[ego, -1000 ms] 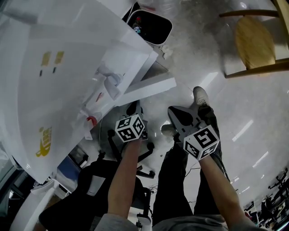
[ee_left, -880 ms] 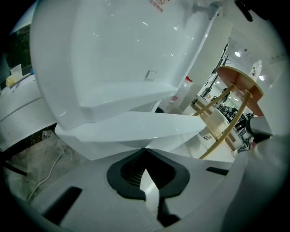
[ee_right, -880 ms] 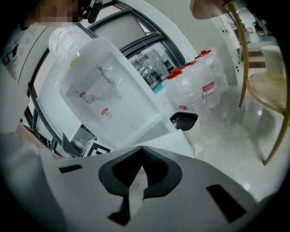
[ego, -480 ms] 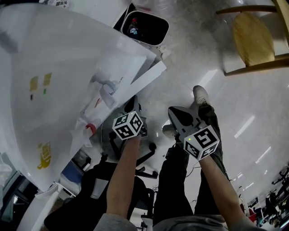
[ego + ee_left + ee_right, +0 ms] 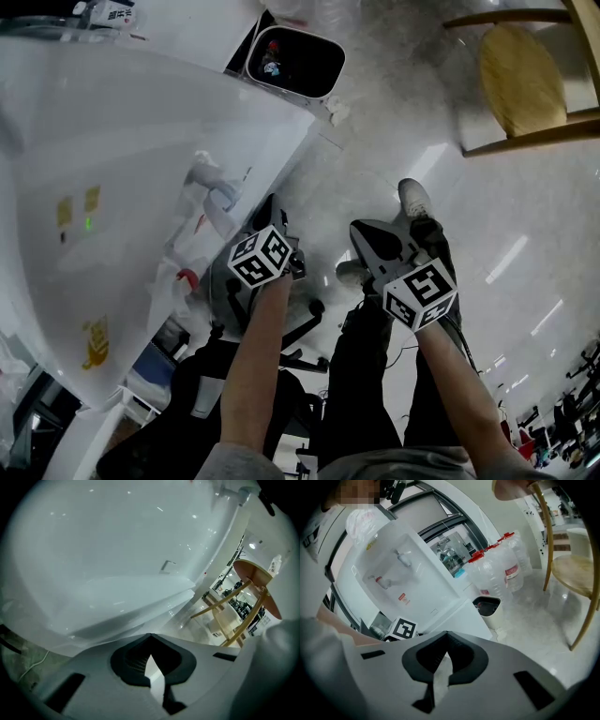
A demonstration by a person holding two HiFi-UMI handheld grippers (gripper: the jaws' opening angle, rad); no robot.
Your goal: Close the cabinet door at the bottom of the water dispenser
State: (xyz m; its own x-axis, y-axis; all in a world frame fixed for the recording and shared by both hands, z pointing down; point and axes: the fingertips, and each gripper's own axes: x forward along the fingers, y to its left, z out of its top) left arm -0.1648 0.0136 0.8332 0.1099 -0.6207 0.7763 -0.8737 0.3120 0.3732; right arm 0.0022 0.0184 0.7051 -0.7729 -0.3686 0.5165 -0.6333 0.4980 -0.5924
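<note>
While my left gripper (image 5: 279, 230) hangs close in front of the tall white plastic water dispenser (image 5: 122, 187), its jaws rest together on nothing. My right gripper (image 5: 373, 246) hovers just to its right, jaws likewise pressed together and empty. At the dispenser's bottom, the flat white cabinet door (image 5: 267, 131) appears flush with the body (its pale face fills my left gripper view). Farther off stand a white open-topped waste bin (image 5: 291, 58) and, far right, a round-seated wooden chair (image 5: 525, 80).
</note>
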